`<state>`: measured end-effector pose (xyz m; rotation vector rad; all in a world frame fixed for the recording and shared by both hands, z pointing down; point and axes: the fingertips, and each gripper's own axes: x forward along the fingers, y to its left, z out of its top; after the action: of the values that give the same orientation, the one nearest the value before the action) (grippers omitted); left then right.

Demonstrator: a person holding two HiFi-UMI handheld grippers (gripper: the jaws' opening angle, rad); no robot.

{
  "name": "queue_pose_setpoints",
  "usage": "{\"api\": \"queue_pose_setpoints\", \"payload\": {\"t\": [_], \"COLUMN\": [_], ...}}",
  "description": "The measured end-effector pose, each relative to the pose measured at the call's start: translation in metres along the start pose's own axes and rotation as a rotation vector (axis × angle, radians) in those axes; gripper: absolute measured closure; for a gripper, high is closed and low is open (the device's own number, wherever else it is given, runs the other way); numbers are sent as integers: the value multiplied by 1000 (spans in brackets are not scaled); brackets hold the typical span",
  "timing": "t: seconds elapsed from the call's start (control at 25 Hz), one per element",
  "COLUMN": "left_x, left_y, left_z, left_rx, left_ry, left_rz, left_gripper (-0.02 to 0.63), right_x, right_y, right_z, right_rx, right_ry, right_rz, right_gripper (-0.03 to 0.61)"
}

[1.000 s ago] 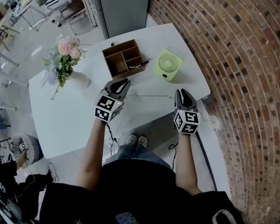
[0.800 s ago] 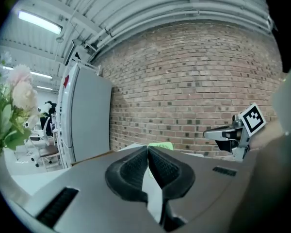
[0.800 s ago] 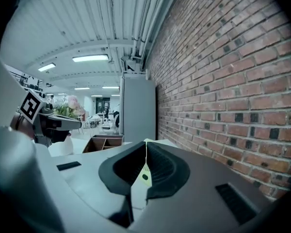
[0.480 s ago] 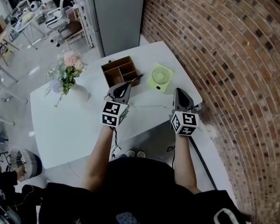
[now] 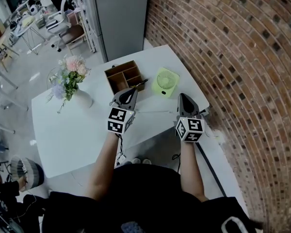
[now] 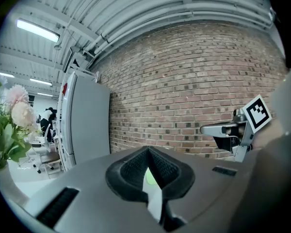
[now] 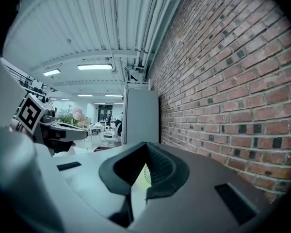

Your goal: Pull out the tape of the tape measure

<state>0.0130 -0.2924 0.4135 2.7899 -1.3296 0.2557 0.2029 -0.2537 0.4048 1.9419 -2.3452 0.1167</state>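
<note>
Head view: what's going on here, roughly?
A person stands at a white table holding a gripper in each hand. The left gripper and right gripper hover side by side over its near edge, tongs shut and empty. A thin pale strip, possibly the tape, lies on the table between them. Flowers, a wooden box and a green fan sit beyond.

Head view is taken from overhead, steeply down; wall at 3 o'clock. Gripper views are set close behind own jaws, aimed level. Wall, cabinet, flowers are shared by all. Right gripper is caught at 3 o'clock in left's view, left gripper at 9 o'clock in right's.
</note>
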Motion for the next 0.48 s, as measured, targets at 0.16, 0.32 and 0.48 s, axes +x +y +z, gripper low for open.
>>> {"api": "queue_pose_setpoints", "payload": {"t": [0.16,0.32,0.48], "left_x": [3,3,-1], "left_y": [-4,-3,-2], "left_z": [-5,-4,-8], "left_rx": [24,27,24], "left_ry": [11,12,20], "left_rz": [-20,-22,-24], "left_gripper": [592,592,592], "right_x": [2,3,1], "right_y": [1,1,5], "right_z": [-2,-2,-3], "right_rx": [-1,-2,-1], "right_ry": [2,6,8], "right_rz": [-2,-1,-2], "right_gripper": [577,577,577]}}
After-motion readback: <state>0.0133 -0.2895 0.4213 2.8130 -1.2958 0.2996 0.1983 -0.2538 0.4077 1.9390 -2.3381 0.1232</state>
